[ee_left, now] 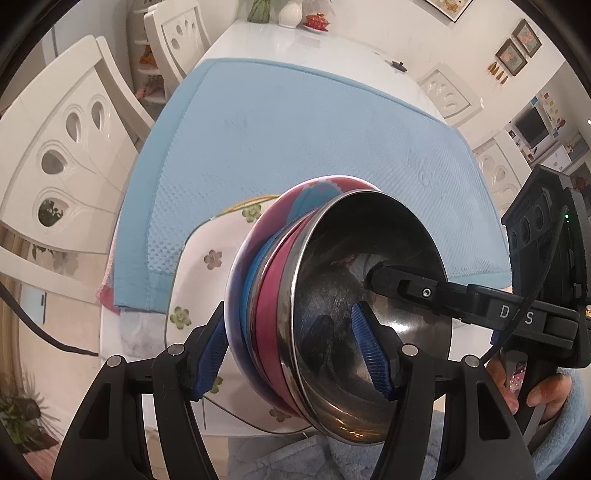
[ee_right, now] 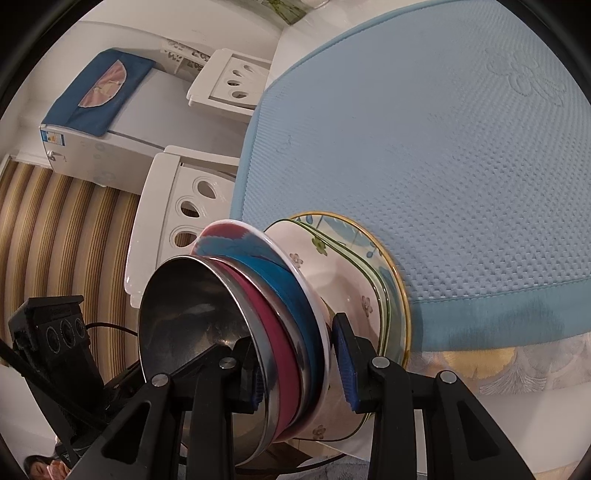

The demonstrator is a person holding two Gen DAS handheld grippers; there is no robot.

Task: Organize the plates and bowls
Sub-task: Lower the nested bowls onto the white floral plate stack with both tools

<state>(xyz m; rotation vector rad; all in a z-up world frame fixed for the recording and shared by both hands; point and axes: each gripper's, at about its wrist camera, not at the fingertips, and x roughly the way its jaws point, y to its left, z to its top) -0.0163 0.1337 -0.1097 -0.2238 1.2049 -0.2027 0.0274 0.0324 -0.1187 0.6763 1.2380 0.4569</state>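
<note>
Nearest the cameras, both grippers hold one nested stack, tipped on its side over the near edge of the table [ee_left: 258, 33]. The left gripper [ee_left: 295, 354] is clamped across the stack's rims, one blue pad against the outside of the red-and-blue plate [ee_left: 317, 192] and the other inside the steel bowl [ee_left: 369, 295]. The right gripper [ee_right: 303, 365] is clamped on the opposite side, one pad hidden inside the steel bowl and the other behind the plate's white rim, against the floral bowl [ee_right: 354, 295].

From the open mouth back, the stack runs: steel bowl, a magenta bowl [ee_right: 280, 332], a blue bowl [ee_right: 295, 291], the red-and-blue plate, the floral bowl, then a gold-rimmed plate [ee_right: 391, 266] at the far end. Whether that last plate touches the blue mat [ee_left: 295, 129] I cannot tell; it sits at the mat's near edge.

Beyond lies the mat, bare across most of the table, with chairs [ee_left: 74, 147] around it.

The step looks like carrying the gathered stack to set it down. Next, both hands would need to turn it upright together, base down on the mat, before either grip loosens; the tilted dishes could slide apart otherwise.
</note>
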